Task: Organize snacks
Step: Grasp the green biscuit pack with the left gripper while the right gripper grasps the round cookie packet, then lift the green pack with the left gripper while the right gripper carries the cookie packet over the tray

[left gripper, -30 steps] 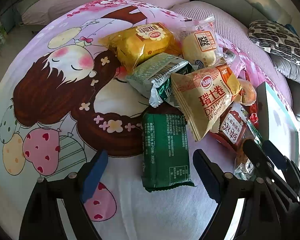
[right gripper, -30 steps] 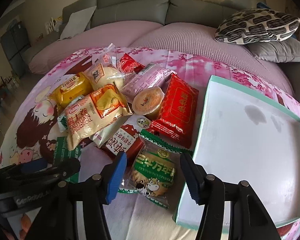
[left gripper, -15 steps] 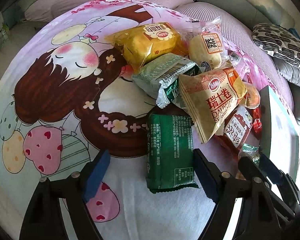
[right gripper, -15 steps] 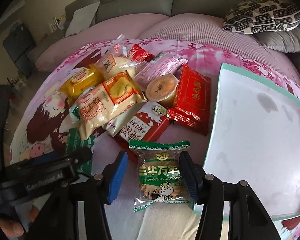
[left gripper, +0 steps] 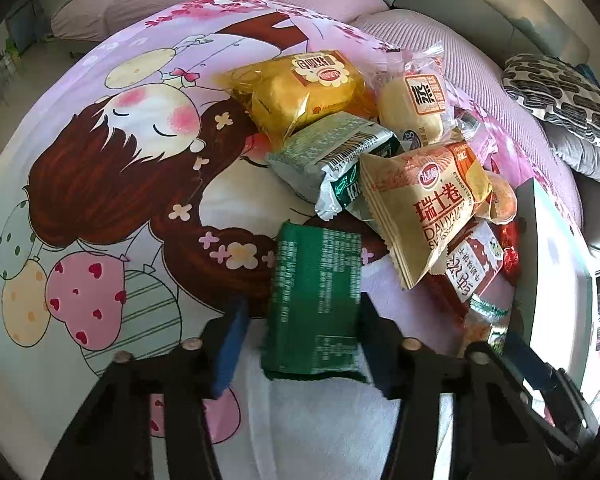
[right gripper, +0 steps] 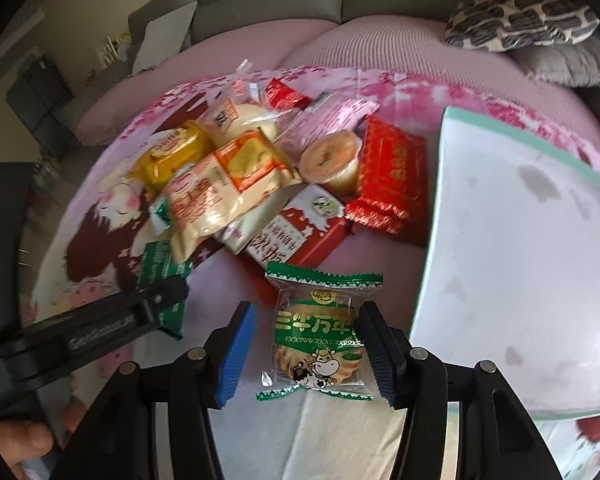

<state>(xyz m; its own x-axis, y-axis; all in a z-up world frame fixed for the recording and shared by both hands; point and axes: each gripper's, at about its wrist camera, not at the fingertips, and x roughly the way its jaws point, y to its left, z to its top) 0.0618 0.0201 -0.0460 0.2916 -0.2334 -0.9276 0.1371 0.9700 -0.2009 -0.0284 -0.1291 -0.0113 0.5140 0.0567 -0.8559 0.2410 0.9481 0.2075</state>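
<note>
A dark green snack packet point(left gripper: 316, 300) lies on the cartoon-print cloth point(left gripper: 100, 184) between the closing jaws of my left gripper point(left gripper: 302, 304). The right pad touches its edge and a thin gap shows at the left pad. My right gripper point(right gripper: 308, 308) is shut on a green-and-clear cookie packet point(right gripper: 320, 328), held just above the cloth. A white tray with a teal rim point(right gripper: 500, 240) sits empty to its right. The left gripper's finger point(right gripper: 156, 300) shows at the left of the right wrist view.
A pile of snacks lies beyond: yellow cake packet point(left gripper: 300, 88), bun point(left gripper: 412, 108), Swiss roll packet point(left gripper: 424, 208), red-and-white packet point(right gripper: 292, 232), red packet point(right gripper: 388, 176), jelly cup point(right gripper: 332, 160). A patterned cushion point(right gripper: 520, 16) and grey sofa stand behind.
The left jaws have narrowed around the green packet and nudged it leftward. The cookie packet has come up off the cloth, clear of the red-and-white packet, staying between the right jaws.
</note>
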